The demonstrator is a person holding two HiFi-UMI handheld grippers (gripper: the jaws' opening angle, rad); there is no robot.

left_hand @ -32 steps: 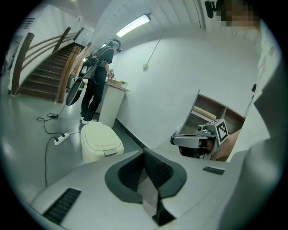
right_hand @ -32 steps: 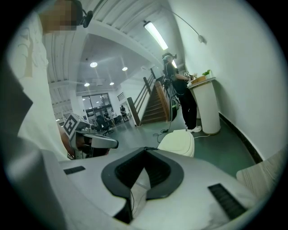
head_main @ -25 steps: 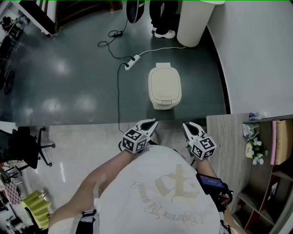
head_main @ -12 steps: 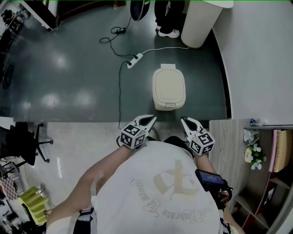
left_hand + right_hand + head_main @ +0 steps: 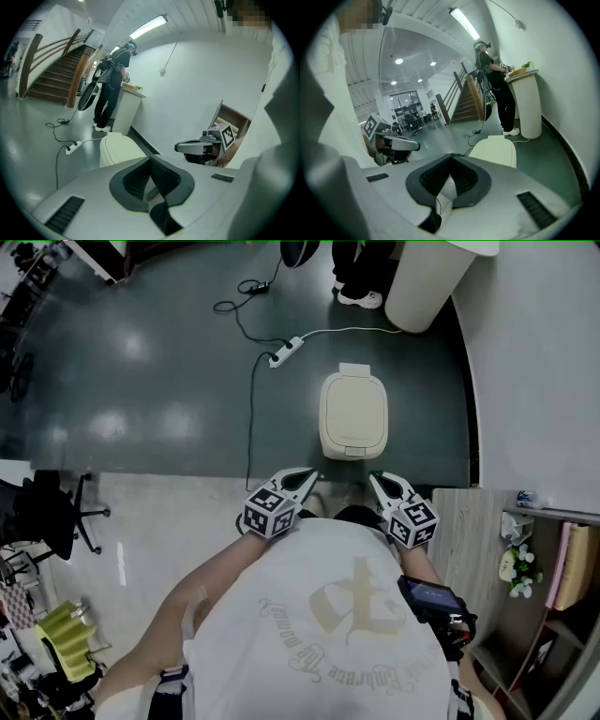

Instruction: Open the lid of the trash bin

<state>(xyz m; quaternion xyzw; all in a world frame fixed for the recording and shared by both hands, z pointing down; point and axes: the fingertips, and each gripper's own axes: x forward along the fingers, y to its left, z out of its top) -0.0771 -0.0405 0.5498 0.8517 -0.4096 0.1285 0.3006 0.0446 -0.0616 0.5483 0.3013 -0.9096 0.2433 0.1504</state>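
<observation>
Across the dark floor, head view: trash bin (image 5: 349,450) with lid (image 5: 353,409) flat down, well apart from left gripper (image 5: 307,472) and right gripper (image 5: 374,478); left gripper view: fingers (image 5: 136,182) together, empty; right gripper view: likewise, so opening is judged not yet begun.

A cream trash bin (image 5: 353,414) stands upright on dark floor, lid (image 5: 353,410) closed.
</observation>
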